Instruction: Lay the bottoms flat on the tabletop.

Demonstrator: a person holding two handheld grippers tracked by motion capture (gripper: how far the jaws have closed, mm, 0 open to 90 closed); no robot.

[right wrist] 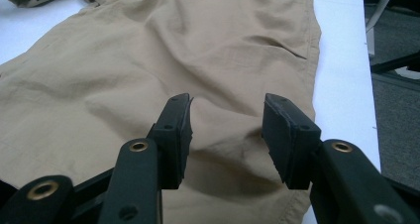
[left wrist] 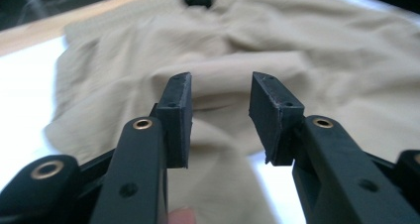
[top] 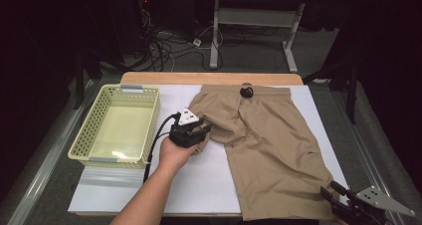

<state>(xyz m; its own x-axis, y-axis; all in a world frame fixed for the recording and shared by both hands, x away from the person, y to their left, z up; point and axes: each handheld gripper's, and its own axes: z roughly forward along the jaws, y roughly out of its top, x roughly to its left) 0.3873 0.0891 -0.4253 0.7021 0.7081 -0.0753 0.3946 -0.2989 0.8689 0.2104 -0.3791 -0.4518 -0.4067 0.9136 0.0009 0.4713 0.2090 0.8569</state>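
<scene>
Khaki shorts (top: 268,145) lie spread on the white table top (top: 199,185), waistband at the far side with a black cord knot (top: 246,91). The shorts' left leg is bunched up near the crotch. My left gripper (top: 205,129) sits at that bunched fold (left wrist: 233,75); its jaws stand apart (left wrist: 220,92) and the cloth lies just beyond the pads, not pinched. My right gripper (top: 329,191) hovers at the near right corner, over the hem of the other leg (right wrist: 237,149), with its jaws open (right wrist: 228,112) and nothing pressed between them.
A pale yellow perforated basket (top: 82,140) stands on the table's left side with nothing in it. The table's wooden far edge (top: 164,77) borders a dark floor with cables and desk legs. The white surface shows bare in front of the left hand.
</scene>
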